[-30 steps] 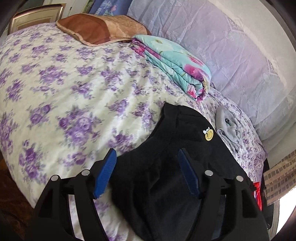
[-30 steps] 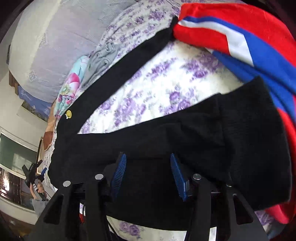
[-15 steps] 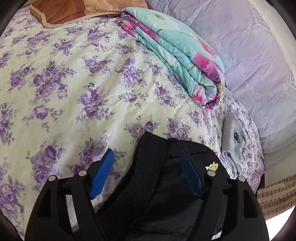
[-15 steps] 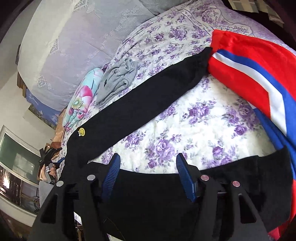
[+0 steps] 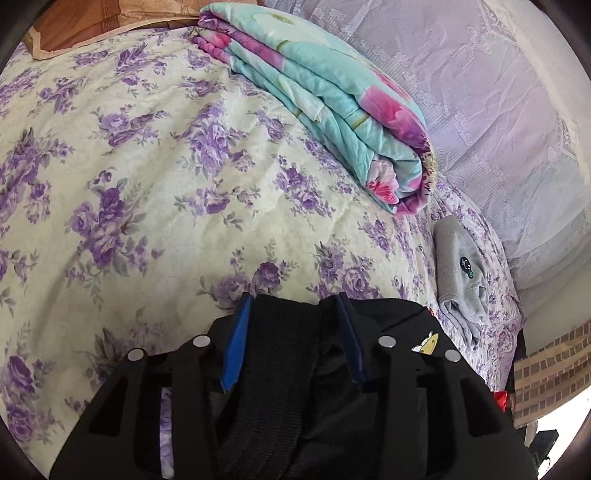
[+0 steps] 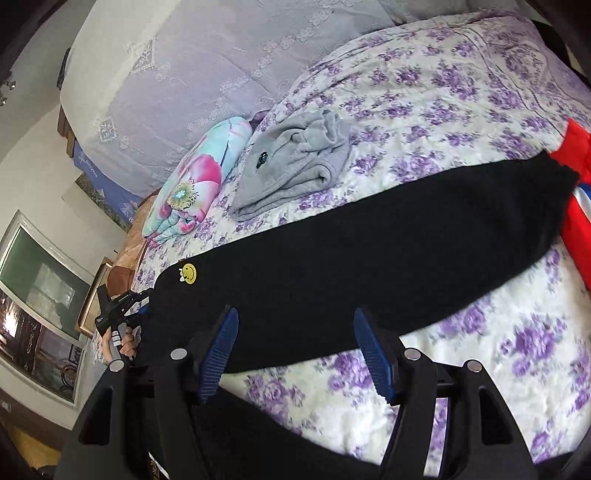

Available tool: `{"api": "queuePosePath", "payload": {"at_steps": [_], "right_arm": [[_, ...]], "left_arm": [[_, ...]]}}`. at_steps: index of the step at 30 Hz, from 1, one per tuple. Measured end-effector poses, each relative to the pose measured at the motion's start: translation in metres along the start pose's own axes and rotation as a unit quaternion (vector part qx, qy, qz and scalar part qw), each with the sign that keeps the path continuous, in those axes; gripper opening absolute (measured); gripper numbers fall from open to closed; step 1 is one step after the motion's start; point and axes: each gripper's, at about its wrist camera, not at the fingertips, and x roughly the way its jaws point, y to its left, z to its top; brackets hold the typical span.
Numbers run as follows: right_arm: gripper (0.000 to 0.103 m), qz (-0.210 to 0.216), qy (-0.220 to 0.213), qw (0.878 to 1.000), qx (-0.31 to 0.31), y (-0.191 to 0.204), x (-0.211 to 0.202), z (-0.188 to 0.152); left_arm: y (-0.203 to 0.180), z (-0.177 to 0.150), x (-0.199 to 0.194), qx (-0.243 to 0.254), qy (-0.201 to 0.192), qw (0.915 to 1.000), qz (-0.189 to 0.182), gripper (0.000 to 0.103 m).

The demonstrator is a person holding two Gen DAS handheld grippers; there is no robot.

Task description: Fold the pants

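Note:
Black pants (image 6: 369,258) with a yellow smiley patch (image 6: 189,273) lie spread on the floral bed cover, one leg stretched across the right wrist view. My left gripper (image 5: 293,306) has its blue pads on either side of the pants' waistband (image 5: 288,332), which fills the gap between them. My right gripper (image 6: 295,325) is open, its pads wide apart above the near edge of the far leg, with the other leg (image 6: 277,443) dark below it. The left gripper also shows in the right wrist view (image 6: 118,314) at the waist end.
A folded turquoise floral quilt (image 5: 332,103) and a folded grey garment (image 5: 461,273) lie near the headboard. A red, white and blue garment (image 6: 578,206) lies at the pants' leg end. A brown pillow (image 5: 92,26) is at the far corner.
The left gripper has moved forward to the waistband edge and its pads have narrowed around it. The right gripper has pulled back off the near leg and now faces the far leg.

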Motion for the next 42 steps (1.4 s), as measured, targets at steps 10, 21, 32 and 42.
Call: {"api": "queuePosePath", "payload": {"at_steps": [10,21,32,42], "right_arm": [[0.066,0.035,0.050,0.998,-0.014,0.020,0.087,0.058],[0.066,-0.019,0.098,0.910,-0.401,0.058,0.164,0.088],[0.034,0.019,0.183,0.895,-0.405,0.032,0.211,0.102],[0.003,0.016,0.148,0.893,-0.424,0.054,0.173,0.082]], "left_arm": [[0.007,0.002,-0.010,-0.001,-0.020,0.9987,-0.046,0.009],[0.013,0.000,-0.003,-0.016,-0.004,0.9985,-0.052,0.057],[0.016,0.002,0.001,-0.017,0.005,0.9981,-0.059,0.057],[0.022,0.003,0.000,-0.035,0.009,0.9953,-0.090,0.026]]}}
